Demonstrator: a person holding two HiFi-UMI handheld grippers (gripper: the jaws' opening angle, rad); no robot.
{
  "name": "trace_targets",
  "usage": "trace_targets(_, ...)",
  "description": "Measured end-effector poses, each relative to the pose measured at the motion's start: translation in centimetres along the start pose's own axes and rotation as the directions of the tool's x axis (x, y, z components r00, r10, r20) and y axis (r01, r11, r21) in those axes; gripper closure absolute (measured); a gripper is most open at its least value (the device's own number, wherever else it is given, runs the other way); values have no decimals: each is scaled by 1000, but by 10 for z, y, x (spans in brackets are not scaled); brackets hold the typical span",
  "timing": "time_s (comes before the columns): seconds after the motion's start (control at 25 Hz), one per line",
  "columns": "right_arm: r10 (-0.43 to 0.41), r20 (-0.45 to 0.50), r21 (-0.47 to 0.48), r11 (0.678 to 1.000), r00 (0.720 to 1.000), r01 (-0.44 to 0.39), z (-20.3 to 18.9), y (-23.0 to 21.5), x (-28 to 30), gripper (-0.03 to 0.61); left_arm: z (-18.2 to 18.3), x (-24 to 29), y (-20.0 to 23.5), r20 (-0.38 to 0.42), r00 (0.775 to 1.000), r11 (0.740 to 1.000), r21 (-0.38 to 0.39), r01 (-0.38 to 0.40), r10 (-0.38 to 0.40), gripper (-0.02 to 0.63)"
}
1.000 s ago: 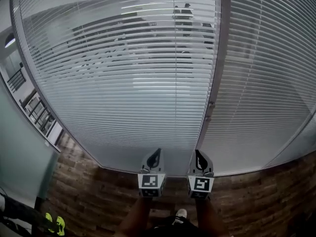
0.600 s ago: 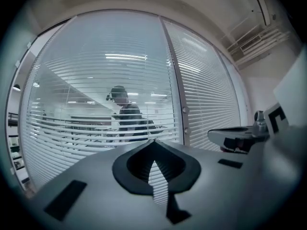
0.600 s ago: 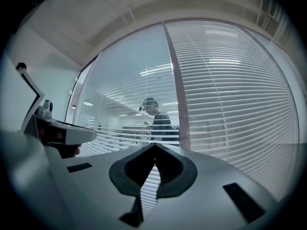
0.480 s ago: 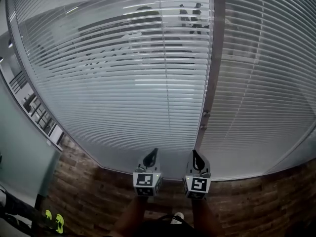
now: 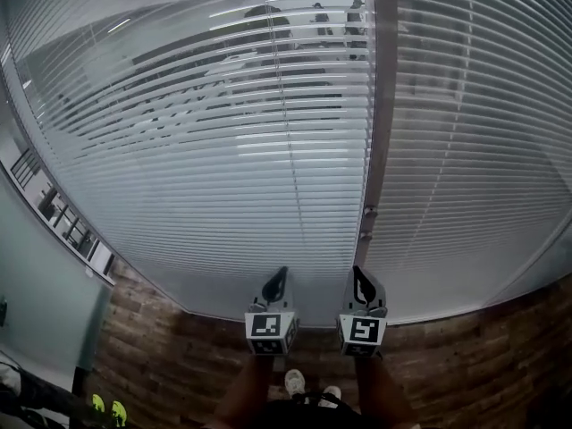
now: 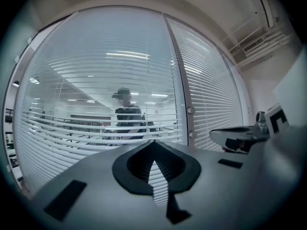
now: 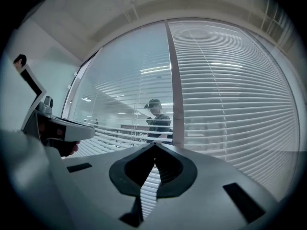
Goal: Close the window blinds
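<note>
White blinds (image 5: 223,150), left gripper (image 5: 279,281), right gripper (image 5: 361,281), jaws together

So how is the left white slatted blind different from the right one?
The left white slatted blind has gaps between its slats, so a person's dark figure shows in it; the right white slatted blind looks nearly solid. The left blind is patchy and darker; the right blind is evenly pale. Both hang fully down beside a grey upright frame.

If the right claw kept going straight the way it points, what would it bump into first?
Probably the grey upright post between the two panes of blinds: the right claw points roughly there. It could instead hit the pane beside it.
</note>
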State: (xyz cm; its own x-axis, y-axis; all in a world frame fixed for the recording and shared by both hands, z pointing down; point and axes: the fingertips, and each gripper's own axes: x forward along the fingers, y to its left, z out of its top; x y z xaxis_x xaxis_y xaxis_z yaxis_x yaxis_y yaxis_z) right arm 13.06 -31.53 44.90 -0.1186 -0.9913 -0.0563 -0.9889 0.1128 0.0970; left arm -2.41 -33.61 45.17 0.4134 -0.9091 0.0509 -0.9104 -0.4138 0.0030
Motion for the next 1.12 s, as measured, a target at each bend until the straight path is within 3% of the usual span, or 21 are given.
trace_targets(0.2, -28, -6, -8, 1000, 1000, 27, 0, 2, 9, 575, 6, 18, 3, 19, 999, 998, -26, 50, -49, 620)
trace_targets(0.56, -105, 16, -32, 994, 994, 106, -2, -3, 35, 575, -5, 54, 2, 41, 986, 987, 21, 158, -159, 620)
trace_targets(0.8, -167, 11, -63, 984, 986, 167, 7, -3, 46, 575, 10, 65, 7, 42, 972, 972, 37, 232, -233, 620)
trace_targets(1.0, -193, 41, -112, 974, 980, 196, 11, -23, 43, 575, 3, 76, 1, 38, 972, 972, 40, 232, -233, 620)
trace_targets(1.12, -193, 44, -102, 975, 980, 197, 8, -28, 42, 575, -4, 80, 3, 76, 971, 974, 45, 222, -225, 620)
